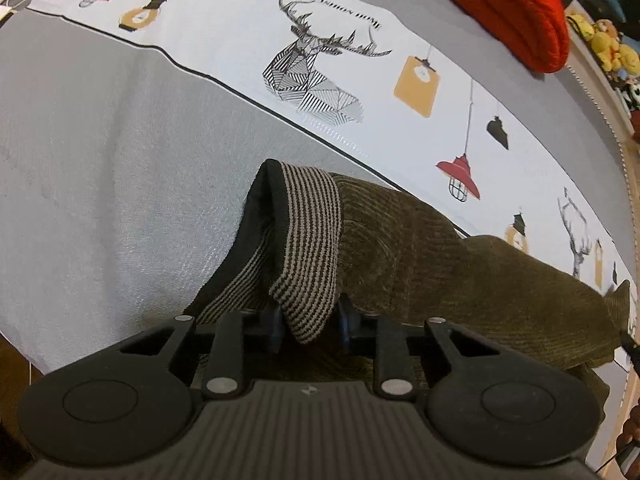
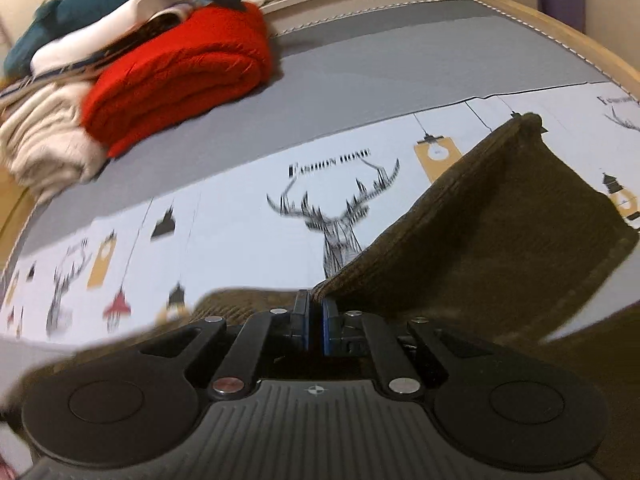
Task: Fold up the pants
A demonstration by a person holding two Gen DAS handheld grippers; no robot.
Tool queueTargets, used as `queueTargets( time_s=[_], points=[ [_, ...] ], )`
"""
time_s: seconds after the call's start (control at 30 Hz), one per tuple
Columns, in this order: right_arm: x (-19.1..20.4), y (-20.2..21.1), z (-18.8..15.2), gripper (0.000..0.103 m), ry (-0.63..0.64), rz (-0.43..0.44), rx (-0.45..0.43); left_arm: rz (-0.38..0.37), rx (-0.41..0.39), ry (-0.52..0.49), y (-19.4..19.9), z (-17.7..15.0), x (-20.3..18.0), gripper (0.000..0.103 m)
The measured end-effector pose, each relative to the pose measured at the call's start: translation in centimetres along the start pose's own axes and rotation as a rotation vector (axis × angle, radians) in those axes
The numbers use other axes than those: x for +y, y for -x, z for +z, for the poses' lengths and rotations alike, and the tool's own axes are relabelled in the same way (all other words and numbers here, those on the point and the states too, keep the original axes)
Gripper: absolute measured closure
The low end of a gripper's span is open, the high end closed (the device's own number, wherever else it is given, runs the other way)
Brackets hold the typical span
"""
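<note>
Both of my grippers are clenched on the olive-brown corduroy pants [image 1: 460, 264]: the left gripper [image 1: 310, 326] pinches the black-and-tan striped knit waistband [image 1: 312, 248], the right gripper [image 2: 316, 320] nips a stitched hem edge. Soft, thick and floppy, this cloth should sag wherever I don't hold it, so seams seem the best grip. It drapes forward from my fingers onto the grey bedsheet with its white deer-and-lantern printed band [image 1: 224, 36].

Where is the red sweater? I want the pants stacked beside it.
The red sweater lies folded at upper left in the right wrist view, on the grey sheet, against a cream knit.
</note>
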State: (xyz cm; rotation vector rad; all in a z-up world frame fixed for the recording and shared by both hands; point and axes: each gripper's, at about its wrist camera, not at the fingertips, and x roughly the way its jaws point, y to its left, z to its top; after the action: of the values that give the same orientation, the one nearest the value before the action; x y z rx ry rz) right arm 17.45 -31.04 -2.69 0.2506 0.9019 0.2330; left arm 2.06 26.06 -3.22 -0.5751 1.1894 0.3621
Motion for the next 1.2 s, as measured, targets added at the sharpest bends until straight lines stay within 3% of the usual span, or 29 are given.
queueTargets(
  time_s=[0.23,0.47,0.7,0.8,0.93,1.0,1.1,1.2],
  points=[
    [0.0,0.9,-1.3,0.097,0.045,0.037,0.065,-0.025,0.006,0.001,0.5,-0.2,1.2,0.074],
    [-0.7,-1.1,-0.8,0.097,-0.044,0.01,0.138,-0.042,0.022,-0.059,-0.1,0.4,1.4,0.074],
    [0.4,2.6,-1.9,0.103,-0.008,-0.001,0.139,-0.046,-0.042,-0.101,1.4,-0.1,1.8,0.075],
    [1.9,6.3,-4.4,0.103,0.143,0.081,0.15,-0.072,-0.041,-0.115,2.0,-0.6,2.9,0.075],
    [3.9,7.9,-10.9,0.103,0.429,0.221,0.325,0.0,0.022,-0.191,0.8,-1.5,3.0,0.072],
    [3.6,7.6,-13.0,0.103,0.522,0.226,0.391,0.046,0.019,-0.207,0.7,-1.4,2.7,0.058],
    [0.0,7.0,-11.9,0.1,0.434,0.155,0.369,0.146,-0.074,-0.223,1.9,-1.1,1.7,0.041],
    [-5.5,6.8,-8.0,0.093,0.161,0.048,0.246,0.173,-0.161,-0.233,2.8,-0.5,0.3,0.041]
  ],
)
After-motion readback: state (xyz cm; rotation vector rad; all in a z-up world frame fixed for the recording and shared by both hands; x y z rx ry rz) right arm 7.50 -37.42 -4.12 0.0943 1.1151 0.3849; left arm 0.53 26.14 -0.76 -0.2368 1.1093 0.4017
